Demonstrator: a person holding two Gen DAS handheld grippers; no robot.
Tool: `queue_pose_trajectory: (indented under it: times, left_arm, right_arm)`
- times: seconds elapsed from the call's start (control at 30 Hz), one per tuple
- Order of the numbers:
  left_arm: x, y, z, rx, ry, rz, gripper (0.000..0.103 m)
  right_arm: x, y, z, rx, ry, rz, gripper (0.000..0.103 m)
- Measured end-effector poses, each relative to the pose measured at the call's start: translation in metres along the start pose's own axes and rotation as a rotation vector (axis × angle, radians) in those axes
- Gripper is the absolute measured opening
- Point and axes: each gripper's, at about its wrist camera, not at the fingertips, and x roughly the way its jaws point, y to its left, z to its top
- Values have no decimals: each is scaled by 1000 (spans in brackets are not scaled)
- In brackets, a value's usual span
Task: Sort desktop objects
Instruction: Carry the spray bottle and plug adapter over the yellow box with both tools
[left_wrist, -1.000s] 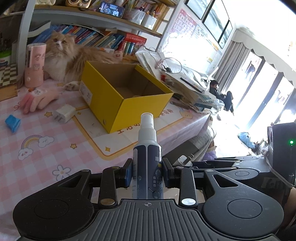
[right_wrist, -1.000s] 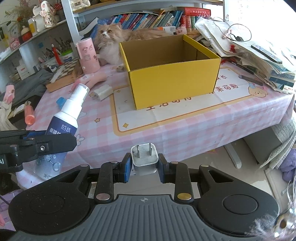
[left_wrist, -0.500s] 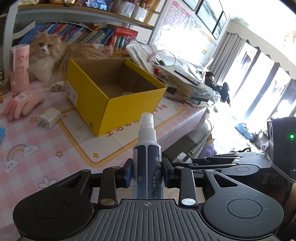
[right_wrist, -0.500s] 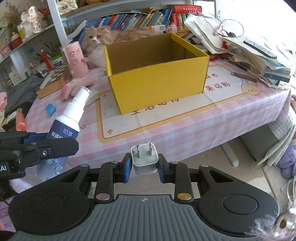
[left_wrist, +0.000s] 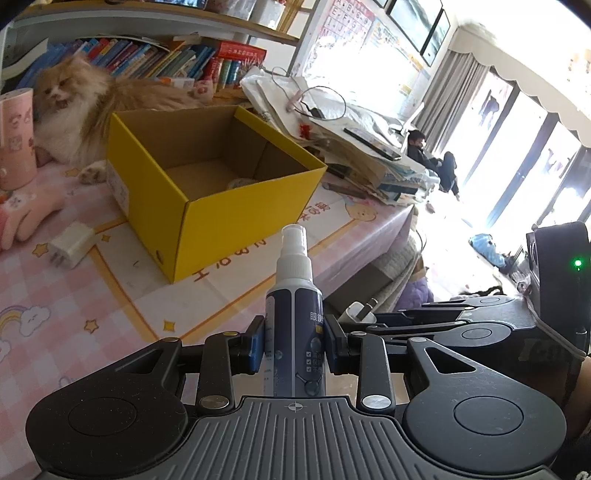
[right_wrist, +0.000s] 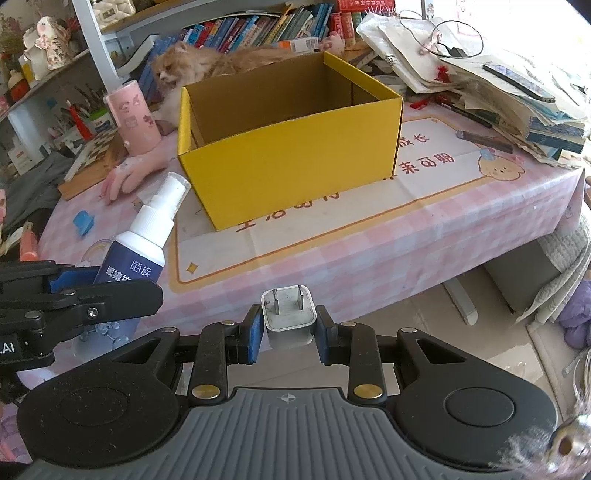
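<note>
Far left on the pink table (right_wrist: 461, 229): pink cup (right_wrist: 133, 114), plush hand (right_wrist: 133, 171), blue clip (right_wrist: 83, 222), a spare white charger (left_wrist: 72, 245) lying flat near the box. Left gripper (left_wrist: 294, 345) is clamped on the spray bottle (left_wrist: 295, 332), nozzle up, held off the front edge of the table, not over the box. Centre: yellow box (right_wrist: 288, 162), open top, mostly empty, something small and pale on its floor, can't tell what. Cat (right_wrist: 207, 64) lies right behind it. Right gripper (right_wrist: 288, 334) is closed tight on a white plug (right_wrist: 290, 312), prongs up, also short of the table edge. Far right: a paper stack (right_wrist: 517, 92). Step looks like carrying both items to the box. Next move likely needs each gripper lifted past the near wall and over the opening, then jaws opened. The tall bottle could catch the rim or land on the plug; watch the cat.
</note>
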Motion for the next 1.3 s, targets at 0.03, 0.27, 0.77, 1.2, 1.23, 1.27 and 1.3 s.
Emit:
queue_pose_trajectory:
  times: [0.03, 0.27, 0.77, 1.2, 1.23, 1.27, 1.3]
  left_arm:
    - [4, -1, 2, 1, 1, -1, 31]
    - [27, -7, 22, -2, -8, -3, 31]
    - [54, -25, 65, -8, -128, 79, 31]
    - [66, -22, 103, -44, -274, 226, 31]
    - [67, -20, 107, -44, -281, 235, 31]
    - [69, -17, 111, -45, -290, 247, 31]
    - [70, -15, 115, -46, -298, 258, 31]
  right_arm:
    - [2, -2, 2, -4, 2, 0, 26]
    - [12, -23, 21, -12, 8, 2, 26]
    - [26, -56, 78, -143, -111, 30, 26]
    - [41, -62, 142, -268, -244, 148, 26]
    - [43, -61, 148, -282, -253, 159, 26]
    - [44, -61, 152, -293, -259, 166, 26]
    - [46, -60, 157, -306, -266, 173, 26]
